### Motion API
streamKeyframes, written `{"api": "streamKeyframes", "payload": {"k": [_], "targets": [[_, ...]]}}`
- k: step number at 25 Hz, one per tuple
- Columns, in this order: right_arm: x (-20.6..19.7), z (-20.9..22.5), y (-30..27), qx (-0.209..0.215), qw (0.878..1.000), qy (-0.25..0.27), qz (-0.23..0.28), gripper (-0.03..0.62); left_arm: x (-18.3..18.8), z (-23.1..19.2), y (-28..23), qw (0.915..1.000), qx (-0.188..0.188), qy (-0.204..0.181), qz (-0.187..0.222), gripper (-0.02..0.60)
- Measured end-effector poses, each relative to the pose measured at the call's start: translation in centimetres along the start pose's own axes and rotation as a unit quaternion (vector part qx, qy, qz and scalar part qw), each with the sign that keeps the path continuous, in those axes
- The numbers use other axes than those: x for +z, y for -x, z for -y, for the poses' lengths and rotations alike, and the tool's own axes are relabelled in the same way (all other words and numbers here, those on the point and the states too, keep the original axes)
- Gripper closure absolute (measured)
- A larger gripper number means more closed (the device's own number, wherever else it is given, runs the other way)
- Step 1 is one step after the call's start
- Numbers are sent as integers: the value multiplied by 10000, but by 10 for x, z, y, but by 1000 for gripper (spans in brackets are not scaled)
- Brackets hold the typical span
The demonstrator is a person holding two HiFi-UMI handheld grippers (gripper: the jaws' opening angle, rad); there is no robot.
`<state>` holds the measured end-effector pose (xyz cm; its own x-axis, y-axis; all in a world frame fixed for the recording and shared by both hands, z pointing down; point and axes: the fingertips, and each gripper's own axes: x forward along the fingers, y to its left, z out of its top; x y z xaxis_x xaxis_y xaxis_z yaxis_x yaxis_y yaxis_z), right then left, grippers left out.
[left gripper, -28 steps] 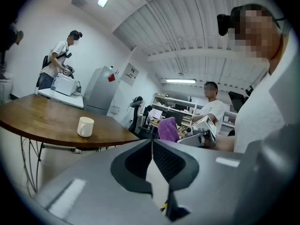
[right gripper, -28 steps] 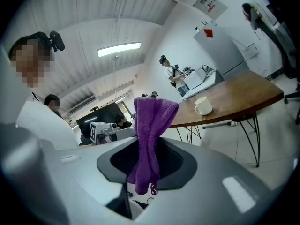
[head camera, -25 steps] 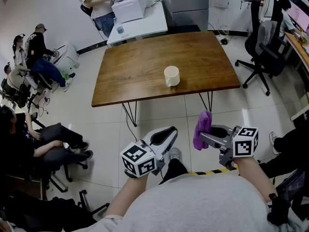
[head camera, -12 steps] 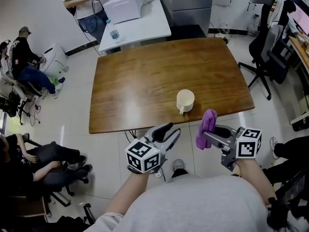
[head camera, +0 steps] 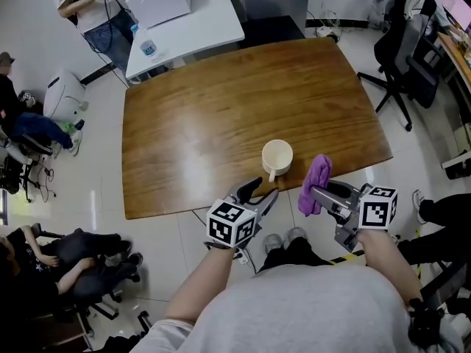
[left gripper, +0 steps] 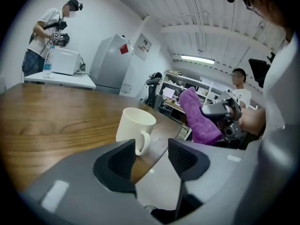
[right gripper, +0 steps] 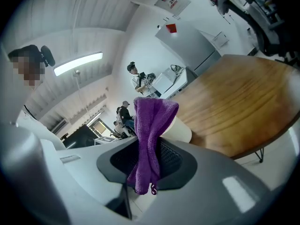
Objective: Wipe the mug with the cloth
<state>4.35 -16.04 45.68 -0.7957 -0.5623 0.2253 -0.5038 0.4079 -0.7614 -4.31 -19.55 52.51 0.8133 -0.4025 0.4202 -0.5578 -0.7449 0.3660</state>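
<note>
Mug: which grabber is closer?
Left. The left gripper, jaws just opened and empty, is just short of the mug handle; the right gripper, pinching the cloth, is farther off beside it.

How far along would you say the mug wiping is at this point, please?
Done: the purple cloth is clamped in the right gripper. In hand: the left gripper, its jaws just opening with nothing between them, faces the mug near the table edge. Left: holding the mug and wiping; cloth and mug are apart.

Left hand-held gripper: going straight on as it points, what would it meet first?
Probably the white mug, handle first, near the table edge; depth is unclear. The left hand-held gripper has just been opening its jaws, nothing between them.
</note>
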Motion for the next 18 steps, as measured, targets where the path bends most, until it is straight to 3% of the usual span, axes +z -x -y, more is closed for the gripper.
{"api": "streamKeyframes", "payload": {"k": [5, 9, 18], "targets": [[8, 25, -14, 44, 9998, -153, -150, 485, -2, -12, -26, 9998, 97, 162, -95, 398], [12, 39, -24, 142, 9993, -232, -272, 485, 0, -18, -31, 9994, 310, 154, -60, 514], [18, 56, -43, 289, 9976, -601, -187, 485, 1, -20, -32, 9991, 294, 128, -263, 518]]}}
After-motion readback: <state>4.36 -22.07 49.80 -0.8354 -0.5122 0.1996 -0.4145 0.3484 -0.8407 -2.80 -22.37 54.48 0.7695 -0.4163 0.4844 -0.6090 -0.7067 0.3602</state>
